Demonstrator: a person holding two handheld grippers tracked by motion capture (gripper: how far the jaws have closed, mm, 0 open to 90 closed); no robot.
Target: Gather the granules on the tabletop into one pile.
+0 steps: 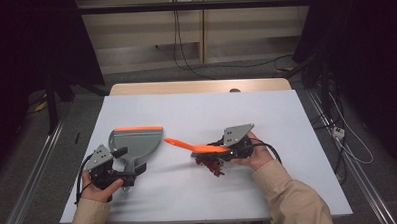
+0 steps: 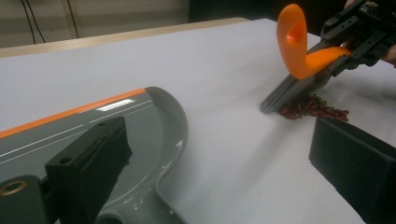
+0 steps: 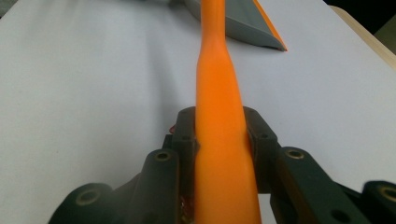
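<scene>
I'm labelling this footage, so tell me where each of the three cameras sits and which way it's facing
High view: above the person's table edge, looking forward and down; both forearms, left gripper, right gripper.
Left gripper view: rides the left gripper, looking across the grey dustpan at the red bits; own two jaws.
Right gripper view: rides the right gripper, looking along the orange brush clamped in its jaws.
Shared: all three show brush and dustpan.

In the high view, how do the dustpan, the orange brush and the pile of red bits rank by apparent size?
1. Dustpan, clearly largest.
2. Orange brush, partly hidden by the right hand-held gripper.
3. Pile of red bits, smallest.
</scene>
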